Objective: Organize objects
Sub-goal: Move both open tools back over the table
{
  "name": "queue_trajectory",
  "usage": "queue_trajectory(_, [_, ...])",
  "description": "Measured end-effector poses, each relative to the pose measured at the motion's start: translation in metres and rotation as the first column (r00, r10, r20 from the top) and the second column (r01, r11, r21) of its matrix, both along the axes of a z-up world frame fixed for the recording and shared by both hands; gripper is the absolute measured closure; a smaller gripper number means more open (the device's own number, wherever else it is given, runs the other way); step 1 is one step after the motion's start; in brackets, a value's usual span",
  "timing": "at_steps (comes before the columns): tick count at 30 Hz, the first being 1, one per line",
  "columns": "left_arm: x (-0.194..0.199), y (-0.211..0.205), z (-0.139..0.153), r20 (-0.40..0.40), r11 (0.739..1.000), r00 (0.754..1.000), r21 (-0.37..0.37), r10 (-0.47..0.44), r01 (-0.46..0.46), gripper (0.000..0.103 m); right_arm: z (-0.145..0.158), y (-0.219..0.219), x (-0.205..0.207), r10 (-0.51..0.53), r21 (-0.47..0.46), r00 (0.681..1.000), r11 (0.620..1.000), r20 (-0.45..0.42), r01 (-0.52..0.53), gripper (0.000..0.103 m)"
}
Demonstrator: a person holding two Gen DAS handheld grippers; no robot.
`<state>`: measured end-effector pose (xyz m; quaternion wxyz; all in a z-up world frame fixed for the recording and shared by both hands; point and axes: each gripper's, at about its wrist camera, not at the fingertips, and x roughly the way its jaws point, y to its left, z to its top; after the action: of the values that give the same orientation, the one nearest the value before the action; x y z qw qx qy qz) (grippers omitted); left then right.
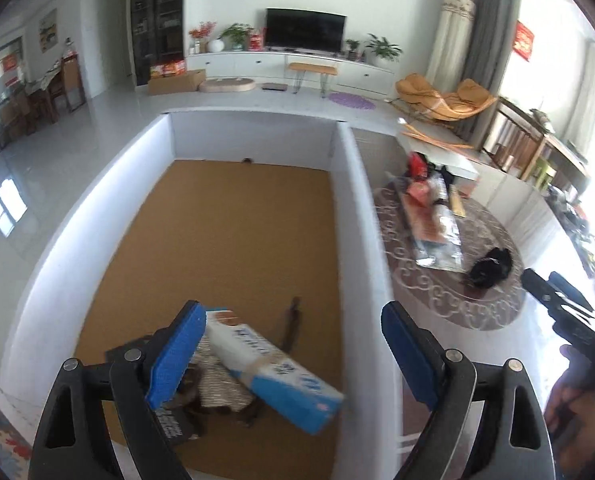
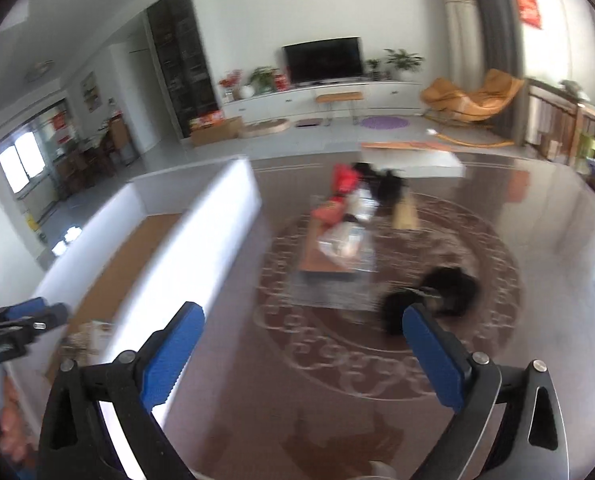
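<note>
Blue-padded fingers of the left gripper point(image 1: 293, 344) fill the bottom of the left wrist view, spread wide with nothing between them. Just beyond its left finger, low in the frame, a blue and white box point(image 1: 275, 372) lies tilted across a small pile of other things on the brown floor of a large white bin point(image 1: 353, 184). From this angle it looks as if the box lies loose in the bin, so the wide jaws fit a gripper hanging over the bin with its load let go, though that is a judgement.

Low in the right wrist view, the right gripper point(image 2: 303, 356) is equally wide apart and holds nothing. It points past the bin's white wall at the left toward a table point(image 2: 537, 240) with a round scrolled pattern. Near the middle of that view lies a heap of packets point(image 2: 345, 228) on a flat book or tray, blurred, and a black bundle point(image 2: 449, 288) sits just beyond the right fingertip. Open jaws aimed that way suggest the black bundle is the next thing to pick up for the bin.
</note>
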<state>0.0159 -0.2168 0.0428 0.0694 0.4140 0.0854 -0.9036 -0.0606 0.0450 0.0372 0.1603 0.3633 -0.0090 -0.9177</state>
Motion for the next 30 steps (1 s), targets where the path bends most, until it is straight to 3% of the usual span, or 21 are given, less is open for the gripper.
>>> queue_trajectory(4, [-0.005, 0.079, 0.002, -0.009, 0.978, 0.978, 0.031, -0.208, 0.208, 0.014, -0.049, 0.088, -0.018, -0.252, 0.127, 0.961, 0.963, 0.112, 0.238, 0.0])
queue_trajectory(7, [-0.009, 0.138, -0.004, 0.003, 0.94, 0.942, 0.06, -0.336, 0.335, 0.013, -0.074, 0.13, -0.011, -0.344, 0.169, 0.926, 0.933, 0.157, 0.318, 0.0])
queue_trajectory(10, [-0.02, 0.181, -0.026, 0.044, 0.914, 0.915, 0.096, -0.4, 0.395, 0.013, -0.086, 0.15, -0.009, -0.385, 0.171, 0.903, 0.919, 0.19, 0.356, 0.0])
queue_trajectory(14, [-0.039, 0.207, -0.063, 0.101, 0.928, 0.923, 0.069, -0.371, 0.365, 0.013, -0.086, 0.152, -0.009, -0.394, 0.168, 0.904, 0.915, 0.165, 0.368, 0.0])
queue_trajectory(19, [-0.057, 0.196, -0.095, 0.147, 0.959, 0.948, 0.02, -0.284, 0.284, 0.014, -0.087, 0.15, -0.004, -0.391, 0.167, 0.906, 0.916, 0.164, 0.365, 0.0])
queue_trajectory(30, [-0.076, 0.187, -0.122, 0.184, 0.97, 0.956, -0.047, -0.227, 0.239, 0.014, -0.098, 0.144, -0.003, -0.394, 0.196, 0.9, 0.913, 0.186, 0.359, 0.0])
